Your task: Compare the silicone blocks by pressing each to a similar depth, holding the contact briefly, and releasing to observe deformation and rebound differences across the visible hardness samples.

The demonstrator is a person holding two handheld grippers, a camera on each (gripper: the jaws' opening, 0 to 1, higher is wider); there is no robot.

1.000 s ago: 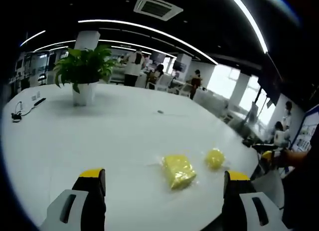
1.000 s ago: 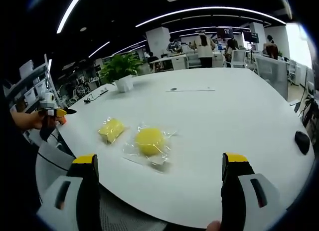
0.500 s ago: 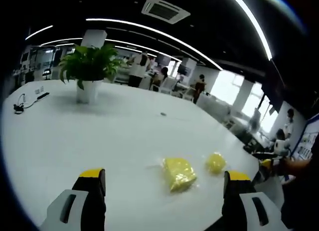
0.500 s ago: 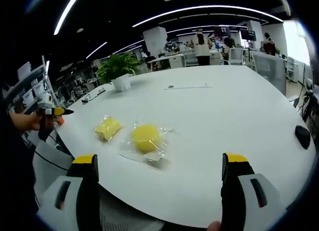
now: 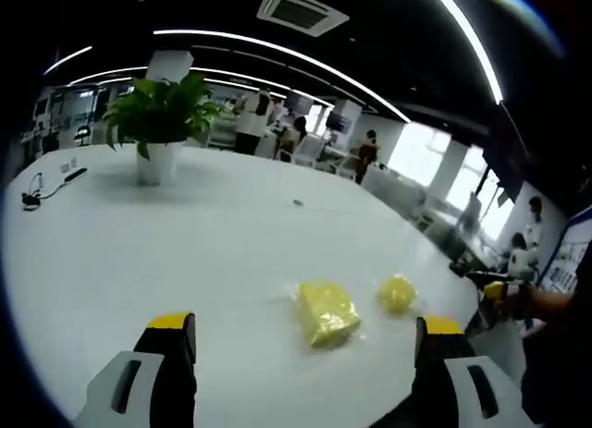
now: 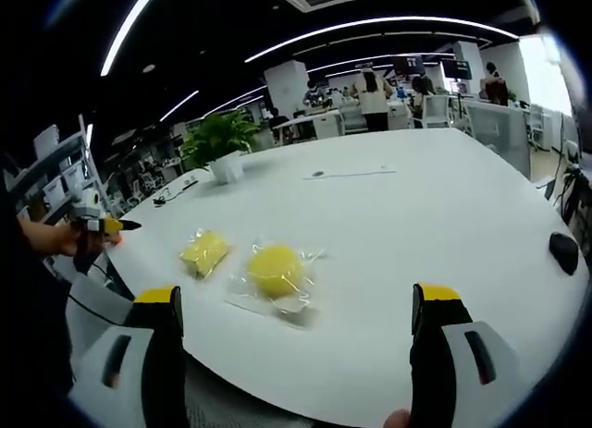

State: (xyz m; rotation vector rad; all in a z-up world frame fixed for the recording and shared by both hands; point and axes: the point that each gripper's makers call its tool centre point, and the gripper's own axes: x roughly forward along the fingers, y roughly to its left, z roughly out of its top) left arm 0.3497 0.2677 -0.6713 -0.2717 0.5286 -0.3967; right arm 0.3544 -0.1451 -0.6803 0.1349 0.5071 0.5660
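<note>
Two yellow silicone samples in clear wrap lie on the white table [image 5: 185, 252]. The rectangular block [image 5: 326, 311] sits between my left gripper's [image 5: 301, 349] jaws, ahead of them and apart; the round sample [image 5: 398, 292] lies to its right. In the right gripper view the round sample [image 6: 275, 269] is in front of my right gripper [image 6: 298, 322], with the rectangular block [image 6: 204, 251] to its left. Both grippers are open, nothing between their jaws. The left gripper [image 6: 97, 226], held in a hand, shows at the left edge of the right gripper view; the right gripper [image 5: 499, 289] shows at the right of the left gripper view.
A potted plant [image 5: 155, 123] stands at the far side of the table, with cables [image 5: 42, 195] near its left edge. A black mouse [image 6: 562, 253] lies at the right of the table. Chairs, desks and people [image 6: 375, 95] fill the office behind.
Both cameras have shifted slightly, so the samples drift a little in each view. The samples themselves lie where they were, and both grippers stay open.
</note>
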